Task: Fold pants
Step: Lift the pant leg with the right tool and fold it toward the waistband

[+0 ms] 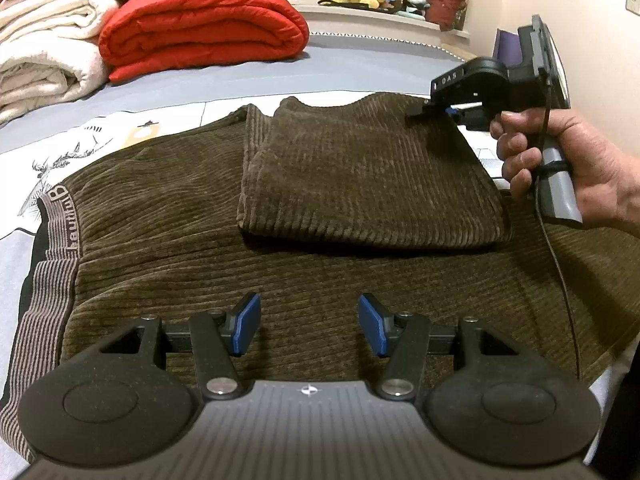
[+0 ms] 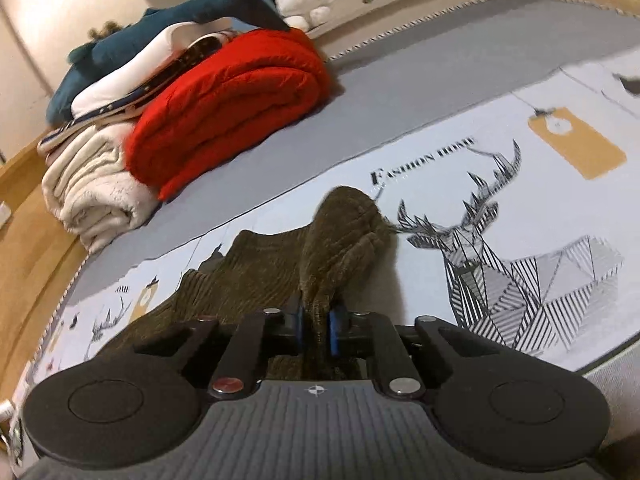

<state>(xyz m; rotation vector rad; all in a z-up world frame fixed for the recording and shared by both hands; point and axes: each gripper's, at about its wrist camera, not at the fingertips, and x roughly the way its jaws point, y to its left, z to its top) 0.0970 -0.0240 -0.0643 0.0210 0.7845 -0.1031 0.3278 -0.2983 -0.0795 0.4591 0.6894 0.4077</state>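
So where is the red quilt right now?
The red quilt lies folded at the far left of the bed in both views, against the cream blanket, beyond the brown pants.

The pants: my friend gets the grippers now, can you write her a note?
Left gripper: open, hovering over the brown pants, holding nothing.
Right gripper: fingers shut on a bunched corner of the folded leg end.
Pants lie flat on the bed sheet, striped waistband at left.
Done: leg end folded back over the middle.
Left: lay that corner down, then fold toward the waistband.
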